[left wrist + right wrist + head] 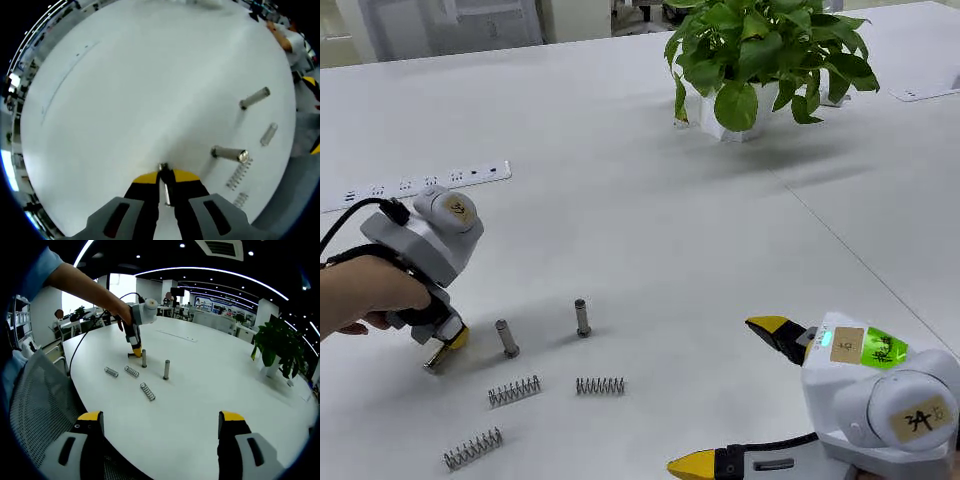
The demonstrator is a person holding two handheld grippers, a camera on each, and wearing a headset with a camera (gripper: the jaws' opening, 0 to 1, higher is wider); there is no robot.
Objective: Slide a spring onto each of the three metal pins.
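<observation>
At the far left my left gripper (447,346) is clenched on the first pin (165,187), held low against the table (650,220). Right of it the second pin (506,338) and third pin (582,318) stand upright, both bare. Three springs lie loose nearer me: left spring (473,449), middle spring (514,391), right spring (600,385). By my count, none is threaded yet. My right gripper (730,395) hangs released, empty, near right.

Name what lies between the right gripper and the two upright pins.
Three springs lying flat on the white table, plain in the right gripper view; the right gripper is open, and the pins stand beyond them.
</observation>
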